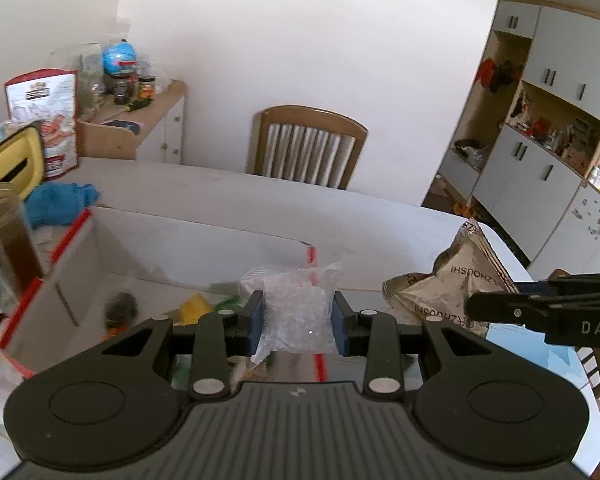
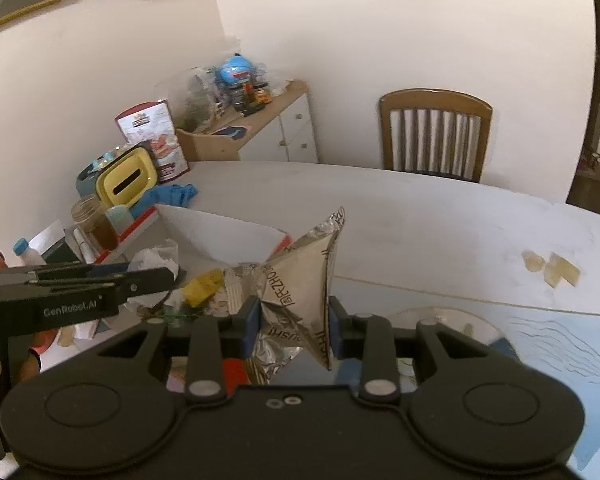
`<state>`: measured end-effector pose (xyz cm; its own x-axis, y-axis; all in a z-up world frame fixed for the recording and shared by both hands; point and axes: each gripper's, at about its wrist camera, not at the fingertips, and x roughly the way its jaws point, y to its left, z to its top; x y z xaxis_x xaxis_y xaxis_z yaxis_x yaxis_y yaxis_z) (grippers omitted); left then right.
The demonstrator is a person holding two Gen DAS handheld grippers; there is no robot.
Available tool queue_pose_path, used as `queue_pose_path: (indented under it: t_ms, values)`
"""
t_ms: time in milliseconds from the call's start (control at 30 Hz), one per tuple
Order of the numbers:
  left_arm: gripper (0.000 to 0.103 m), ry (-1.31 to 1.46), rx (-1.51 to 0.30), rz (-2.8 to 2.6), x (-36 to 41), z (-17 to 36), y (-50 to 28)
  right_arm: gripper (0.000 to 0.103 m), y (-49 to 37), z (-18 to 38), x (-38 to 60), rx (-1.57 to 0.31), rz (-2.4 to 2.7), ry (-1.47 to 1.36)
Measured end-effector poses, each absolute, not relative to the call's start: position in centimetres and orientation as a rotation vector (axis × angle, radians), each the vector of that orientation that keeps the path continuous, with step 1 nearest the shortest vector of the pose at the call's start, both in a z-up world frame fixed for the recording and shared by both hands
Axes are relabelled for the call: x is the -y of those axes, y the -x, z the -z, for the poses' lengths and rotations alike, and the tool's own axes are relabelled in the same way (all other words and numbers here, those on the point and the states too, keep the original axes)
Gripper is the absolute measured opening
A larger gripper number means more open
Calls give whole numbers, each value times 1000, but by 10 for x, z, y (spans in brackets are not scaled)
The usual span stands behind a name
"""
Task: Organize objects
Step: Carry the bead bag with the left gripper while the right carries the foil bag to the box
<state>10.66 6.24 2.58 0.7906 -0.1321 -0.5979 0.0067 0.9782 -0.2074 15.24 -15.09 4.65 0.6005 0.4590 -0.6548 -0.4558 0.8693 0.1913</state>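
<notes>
My left gripper (image 1: pixel 299 318) is shut on a clear plastic bag of small white beads (image 1: pixel 300 308) and holds it above the open white cardboard box (image 1: pixel 188 236). My right gripper (image 2: pixel 293 322) is shut on a tan foil snack packet (image 2: pixel 304 280) and holds it in the air. That packet also shows in the left wrist view (image 1: pixel 448 280), to the right of the box. The left gripper shows from the side in the right wrist view (image 2: pixel 168 278), with the bag (image 2: pixel 156 260) at its tip. A yellow item (image 2: pixel 202 286) and other small things lie in the box.
A glass jar (image 1: pixel 4 236), a yellow lidded container (image 1: pixel 14 164), a blue cloth (image 1: pixel 60 202) and a red-and-white bag (image 1: pixel 46 116) stand left of the box on the white table (image 2: pixel 440 220). A wooden chair (image 2: pixel 434 134) stands behind it. A blue mat (image 2: pixel 560 344) lies at right.
</notes>
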Motion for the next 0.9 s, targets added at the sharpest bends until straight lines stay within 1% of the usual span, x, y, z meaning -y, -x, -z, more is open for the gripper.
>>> queue_pose_path:
  t_ms: [467, 900]
  values:
    - [34, 175, -656, 8, -133, -25, -108, 33, -141, -44, 73, -741, -587, 98]
    - [34, 138, -706, -65, -176, 3, -142, 33, -154, -13, 21, -783, -601, 178]
